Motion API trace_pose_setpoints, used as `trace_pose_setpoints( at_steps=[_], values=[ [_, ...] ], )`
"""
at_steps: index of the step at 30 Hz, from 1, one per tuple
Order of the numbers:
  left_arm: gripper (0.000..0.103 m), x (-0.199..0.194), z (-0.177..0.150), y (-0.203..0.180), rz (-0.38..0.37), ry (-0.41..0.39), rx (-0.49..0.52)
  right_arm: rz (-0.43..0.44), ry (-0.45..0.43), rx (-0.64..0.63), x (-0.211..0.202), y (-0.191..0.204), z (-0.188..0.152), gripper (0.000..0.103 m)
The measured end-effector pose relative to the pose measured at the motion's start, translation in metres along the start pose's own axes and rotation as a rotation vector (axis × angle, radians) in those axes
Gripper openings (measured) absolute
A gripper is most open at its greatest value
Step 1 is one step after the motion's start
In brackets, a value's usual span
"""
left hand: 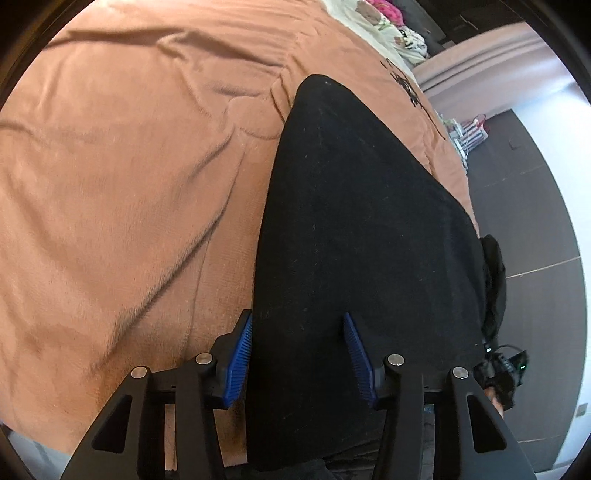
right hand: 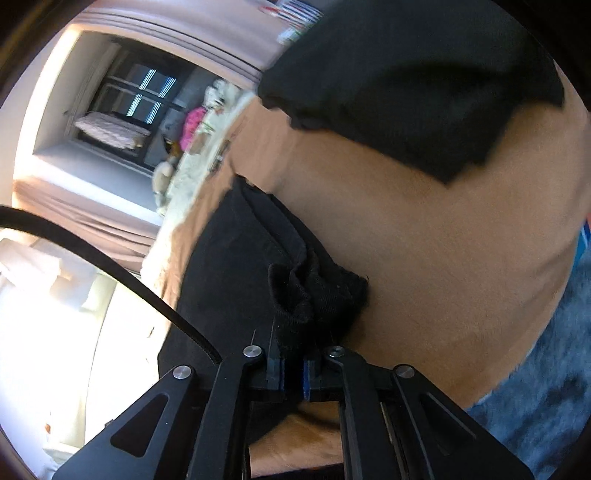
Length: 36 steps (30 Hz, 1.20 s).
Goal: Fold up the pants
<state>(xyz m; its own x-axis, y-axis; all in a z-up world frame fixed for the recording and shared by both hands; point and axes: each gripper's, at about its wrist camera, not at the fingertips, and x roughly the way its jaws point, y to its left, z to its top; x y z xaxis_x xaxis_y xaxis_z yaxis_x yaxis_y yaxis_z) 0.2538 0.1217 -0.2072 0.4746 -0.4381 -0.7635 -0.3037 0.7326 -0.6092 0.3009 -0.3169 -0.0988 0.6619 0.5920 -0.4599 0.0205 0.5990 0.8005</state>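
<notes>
Pants [left hand: 362,229] folding midway: right gripper [right hand: 293,369] is pinching bunched hem; left gripper [left hand: 299,354], half-open, is straddling cloth, needing to clamp.

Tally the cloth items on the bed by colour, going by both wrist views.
Black: 1, the pants, bunched at one end in the right gripper
Orange-brown: 1, the blanket under them
Cream, printed: 1, the bedding at the far end
Pink: 1, a bundle, too blurred to identify
Total: 4
</notes>
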Motion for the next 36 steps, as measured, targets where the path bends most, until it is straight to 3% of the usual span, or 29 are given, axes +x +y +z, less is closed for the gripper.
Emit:
trace_pose_setpoints(
  at_steps=[2,5,7,8,11,15,17,18,21,28,36],
  values=[
    [0.051,-0.001,-0.002,0.003,-0.001,0.016,-0.014,0.004,0.004,-0.009,-0.002,0.004,-0.001,0.015],
    [0.051,-0.003,-0.002,0.002,-0.004,0.021,-0.014,0.038,0.026,-0.028,-0.004,0.012,-0.005,0.040],
    [0.051,-0.004,-0.002,0.003,-0.010,0.020,-0.020,0.007,0.031,-0.048,-0.004,0.015,-0.008,0.063],
    [0.051,-0.004,-0.001,0.003,-0.016,0.019,-0.018,0.008,0.032,-0.053,-0.005,0.011,-0.010,0.064],
    [0.044,-0.003,-0.002,0.005,-0.027,0.018,-0.021,0.046,0.081,-0.030,0.013,0.008,-0.012,0.064],
    [0.024,-0.007,0.000,0.006,-0.047,0.006,-0.034,0.057,0.070,-0.002,0.031,0.005,0.001,0.062],
    [0.015,-0.012,0.001,0.005,-0.070,-0.009,-0.038,0.065,0.062,0.028,0.036,0.003,0.010,0.041],
    [0.013,-0.015,0.002,0.004,-0.084,-0.018,-0.041,0.070,0.069,0.048,0.039,-0.001,0.011,0.026],
    [0.009,-0.025,0.004,0.004,-0.114,-0.036,-0.045,0.087,0.064,0.074,0.040,-0.001,0.013,0.013],
    [0.008,-0.052,0.015,0.009,-0.149,-0.070,-0.020,0.112,0.062,0.080,0.040,0.011,0.005,0.010],
    [0.008,-0.083,0.030,0.032,-0.157,-0.118,-0.030,0.139,0.122,0.073,0.056,0.037,-0.007,0.010]
  ],
)
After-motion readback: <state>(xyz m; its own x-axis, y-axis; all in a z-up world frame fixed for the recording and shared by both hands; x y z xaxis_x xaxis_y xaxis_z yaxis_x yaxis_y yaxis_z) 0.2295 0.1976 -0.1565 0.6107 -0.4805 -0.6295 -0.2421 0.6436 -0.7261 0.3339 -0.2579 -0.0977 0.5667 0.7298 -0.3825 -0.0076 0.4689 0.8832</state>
